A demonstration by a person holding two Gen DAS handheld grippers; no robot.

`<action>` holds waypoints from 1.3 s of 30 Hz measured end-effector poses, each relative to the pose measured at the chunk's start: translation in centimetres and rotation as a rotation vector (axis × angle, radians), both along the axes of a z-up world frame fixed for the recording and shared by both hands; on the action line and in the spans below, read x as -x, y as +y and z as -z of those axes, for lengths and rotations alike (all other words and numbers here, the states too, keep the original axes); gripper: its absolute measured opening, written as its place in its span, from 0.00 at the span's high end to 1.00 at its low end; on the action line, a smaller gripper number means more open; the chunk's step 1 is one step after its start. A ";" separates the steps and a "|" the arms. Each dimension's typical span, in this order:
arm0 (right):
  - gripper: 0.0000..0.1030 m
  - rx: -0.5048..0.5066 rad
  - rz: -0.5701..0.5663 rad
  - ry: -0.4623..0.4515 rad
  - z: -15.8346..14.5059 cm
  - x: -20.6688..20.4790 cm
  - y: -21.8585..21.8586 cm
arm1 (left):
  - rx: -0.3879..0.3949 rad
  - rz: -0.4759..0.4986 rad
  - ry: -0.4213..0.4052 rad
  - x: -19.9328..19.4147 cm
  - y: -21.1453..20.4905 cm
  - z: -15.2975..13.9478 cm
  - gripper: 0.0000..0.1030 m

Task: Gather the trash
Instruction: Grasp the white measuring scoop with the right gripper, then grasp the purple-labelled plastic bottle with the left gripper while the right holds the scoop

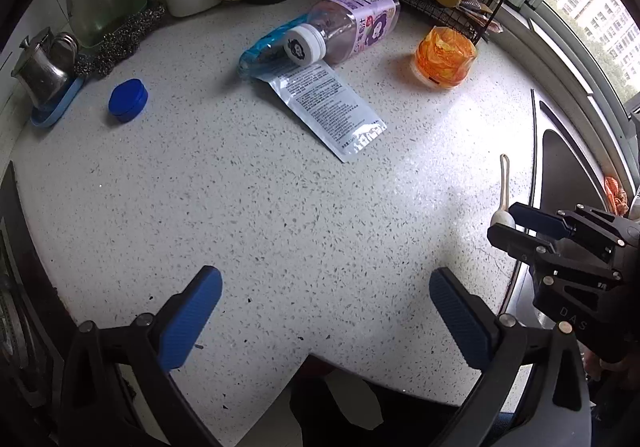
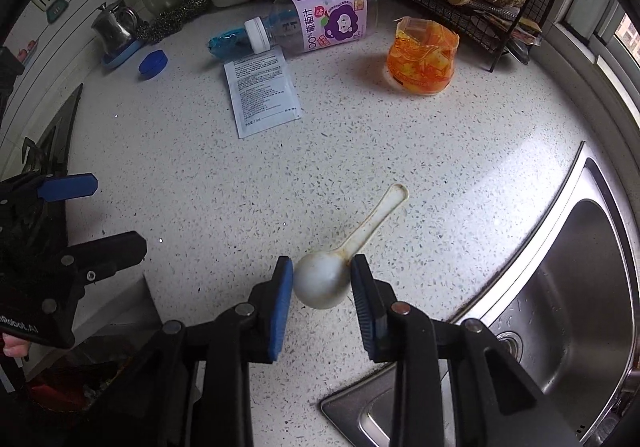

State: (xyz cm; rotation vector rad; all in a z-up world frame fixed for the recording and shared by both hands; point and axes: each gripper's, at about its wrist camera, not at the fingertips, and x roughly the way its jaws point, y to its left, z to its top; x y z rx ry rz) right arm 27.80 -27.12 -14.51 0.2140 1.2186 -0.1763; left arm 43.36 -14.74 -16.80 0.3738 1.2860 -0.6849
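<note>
From my left wrist, nearest the lens is my own left gripper (image 1: 320,307), its blue pads spread wide with only bare speckled counter (image 1: 280,207) between them; I judge it waits free for the next piece. At three o'clock my right gripper (image 1: 505,225) reaches in beside the sink (image 1: 568,167), pinching the white spoon (image 1: 504,203), whose handle points toward twelve. The remaining trash lies toward twelve: a printed sachet (image 1: 326,109), a grape juice bottle (image 1: 352,27) lying on its side against a blue wrapper (image 1: 264,47), an orange jelly cup (image 1: 444,59) at one o'clock, and a blue cap (image 1: 128,100) at ten.

From my right wrist, nearest are my right gripper's (image 2: 322,281) pads, pressed on either side of the spoon's (image 2: 324,281) round bowl, the widest part and so, I think, the surest hold. The stained handle slants toward one o'clock. The steel sink (image 2: 572,287) sits at four. At nine my left gripper (image 2: 100,215) hangs open. Bottle (image 2: 320,23), sachet (image 2: 260,91), jelly cup (image 2: 422,55) and cap (image 2: 153,63) remain uncollected toward twelve.
</note>
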 end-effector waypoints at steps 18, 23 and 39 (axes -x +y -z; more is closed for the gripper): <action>0.73 -0.018 0.069 -0.062 -3.2 -3.1 -9.2 | -0.012 0.330 -0.206 -8.1 -11.5 -4.0 0.00; 0.73 -0.007 0.087 -0.067 -3.2 -4.9 -11.0 | -0.022 0.382 -0.211 -10.9 -13.9 -2.7 0.00; 0.73 -0.041 0.123 -0.029 -1.1 -8.5 -12.7 | -0.062 0.469 -0.140 -13.8 -18.6 3.0 0.25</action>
